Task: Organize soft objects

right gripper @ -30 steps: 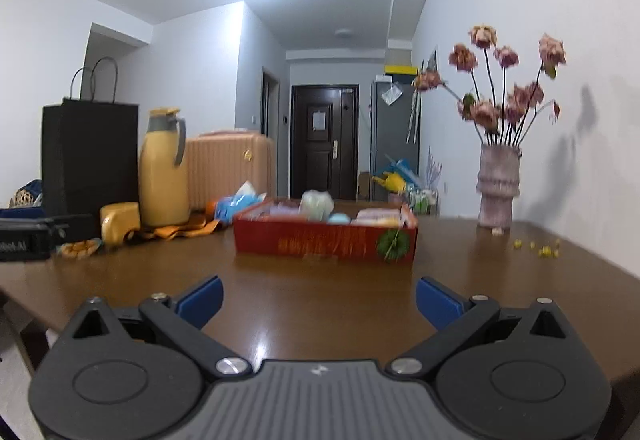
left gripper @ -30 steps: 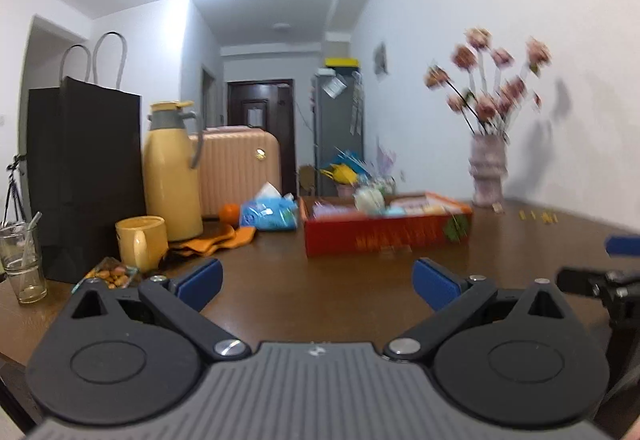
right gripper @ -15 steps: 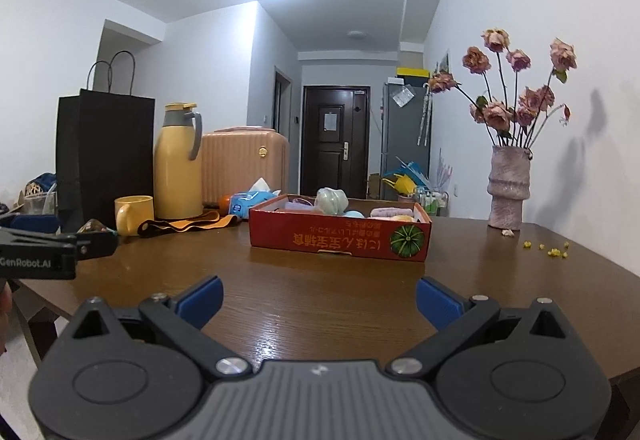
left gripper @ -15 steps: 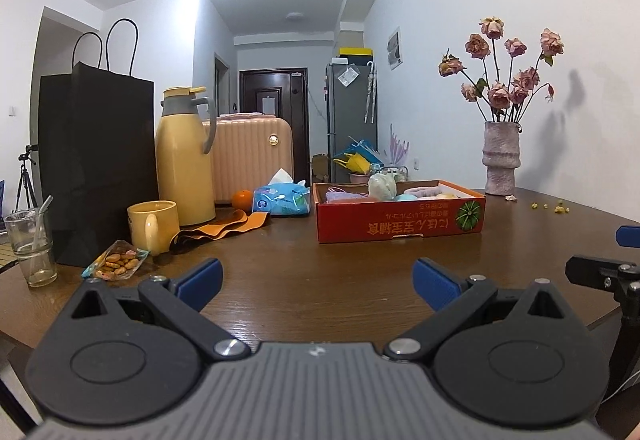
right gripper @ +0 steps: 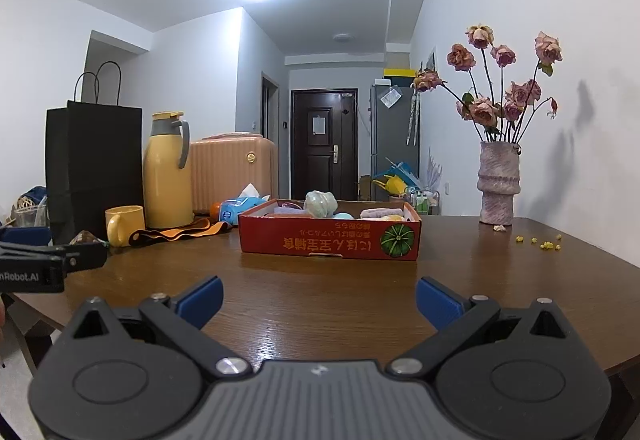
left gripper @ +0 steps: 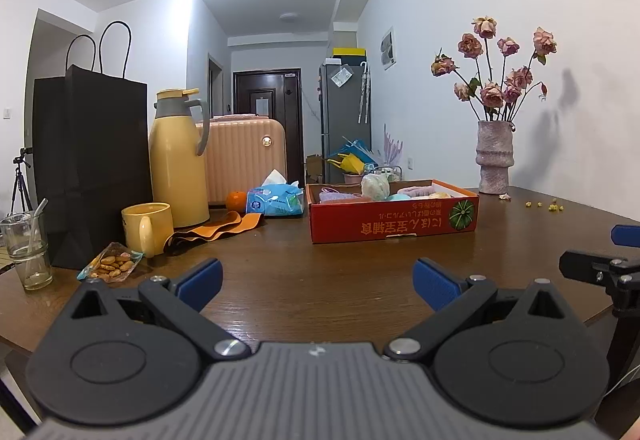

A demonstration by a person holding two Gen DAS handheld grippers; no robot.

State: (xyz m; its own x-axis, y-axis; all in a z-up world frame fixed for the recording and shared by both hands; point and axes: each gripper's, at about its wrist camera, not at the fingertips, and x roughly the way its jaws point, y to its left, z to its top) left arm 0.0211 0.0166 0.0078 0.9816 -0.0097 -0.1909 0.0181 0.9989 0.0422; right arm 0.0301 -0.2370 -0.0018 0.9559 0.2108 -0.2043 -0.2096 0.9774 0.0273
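A low red cardboard box [left gripper: 392, 224] [right gripper: 328, 240] sits mid-table and holds several soft objects: a pale green ball [left gripper: 375, 187] [right gripper: 320, 203], a purple cloth [left gripper: 335, 196] and a pink folded cloth [left gripper: 418, 192] [right gripper: 380, 213]. My left gripper [left gripper: 316, 282] is open and empty over the near table edge, well short of the box. My right gripper [right gripper: 318, 300] is open and empty, also short of the box. The right gripper's finger shows at the right edge of the left wrist view [left gripper: 600, 268].
On the wooden table [left gripper: 300, 260]: black paper bag [left gripper: 88, 168], yellow thermos [left gripper: 178, 160], yellow mug [left gripper: 146, 228], orange cloth [left gripper: 216, 230], blue tissue pack [left gripper: 274, 202], orange fruit [left gripper: 236, 200], snack packet [left gripper: 112, 264], glass [left gripper: 26, 248], vase of dried roses [left gripper: 494, 164].
Both views have pulled back a little and steadied; the box sits slightly farther away. Both grippers stay open and empty.
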